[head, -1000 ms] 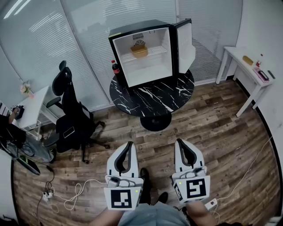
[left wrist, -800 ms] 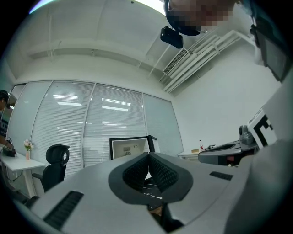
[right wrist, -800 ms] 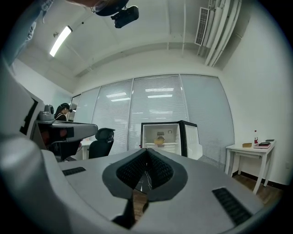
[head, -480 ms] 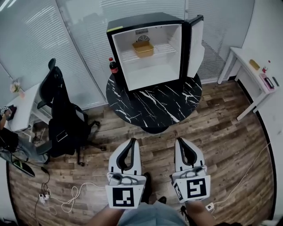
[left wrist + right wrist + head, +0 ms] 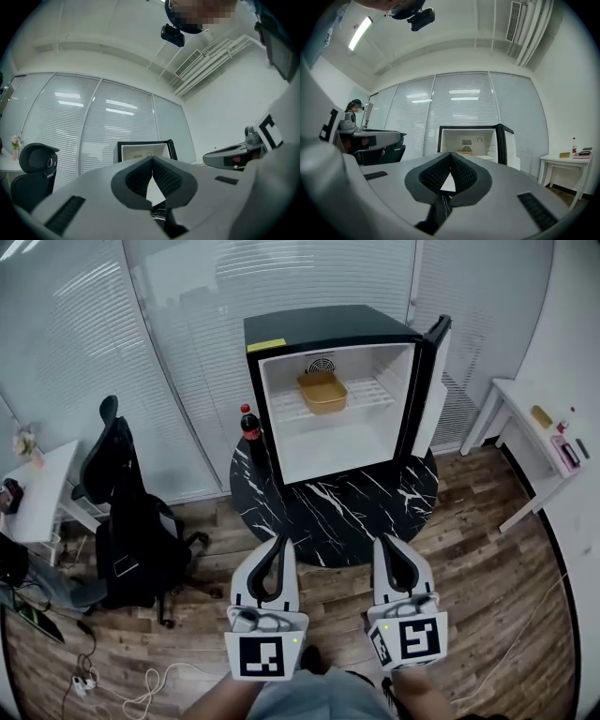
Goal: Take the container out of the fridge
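Both pairs of jaws are closed on nothing: the left gripper (image 5: 278, 542) and right gripper (image 5: 382, 542) each show their tips pressed together in their own views. They ride side by side, pointing at 12 o'clock.

What has changed over the last second is the distance, because I have walked the rig forward. The fridge (image 5: 319, 324) now sits larger and nearer in the head view, its door (image 5: 436, 381) swung open at its 3 o'clock. The table (image 5: 366, 512) under it has come in too. A second ago a broad strip of floor (image 5: 487, 596) lay between its near edge and the tips; now that edge is just ahead of them.

The container (image 5: 322, 392) has not moved. It is on the upper shelf (image 5: 375, 395), toward the back, at 12 o'clock between the two grippers. A bottle (image 5: 250, 426) stands at the fridge's 9 o'clock.

I judge the approach nearly done, with the container still out of reach. One pair of jaws must open before I reach across the table.
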